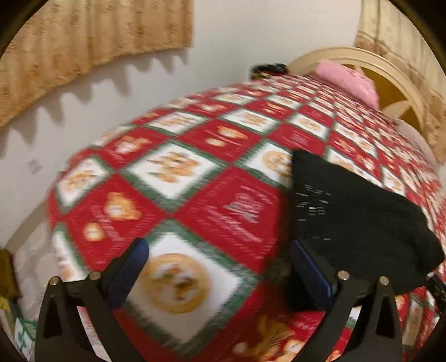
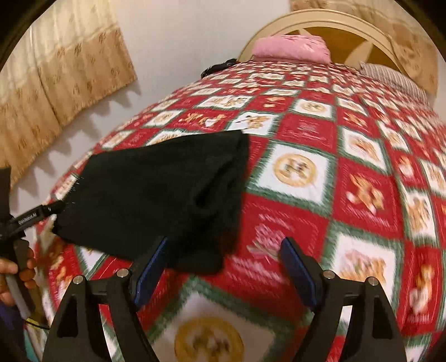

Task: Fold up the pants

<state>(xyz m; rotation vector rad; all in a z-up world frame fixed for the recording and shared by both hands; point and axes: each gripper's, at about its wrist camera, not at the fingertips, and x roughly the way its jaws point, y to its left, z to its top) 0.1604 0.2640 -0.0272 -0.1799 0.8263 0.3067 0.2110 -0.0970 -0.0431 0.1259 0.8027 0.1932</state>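
The black pants (image 1: 354, 220) lie folded into a compact bundle on the red, white and green patterned bedspread (image 1: 195, 181). In the left wrist view they are to the right of my left gripper (image 1: 220, 247), which is open and empty above the bedspread; its right finger is close to the bundle's near edge. In the right wrist view the pants (image 2: 156, 195) lie to the left of my right gripper (image 2: 224, 245), which is open and empty. The left gripper (image 2: 60, 206) shows at the left edge there, next to the pants. Both views are motion-blurred.
A pink pillow (image 2: 292, 47) lies at the head of the bed against a cream headboard (image 2: 320, 22). A striped pillow (image 2: 390, 78) lies to its right. Beige curtains (image 1: 83, 47) hang on the white wall left of the bed. A dark object (image 1: 267, 69) sits at the bed's far edge.
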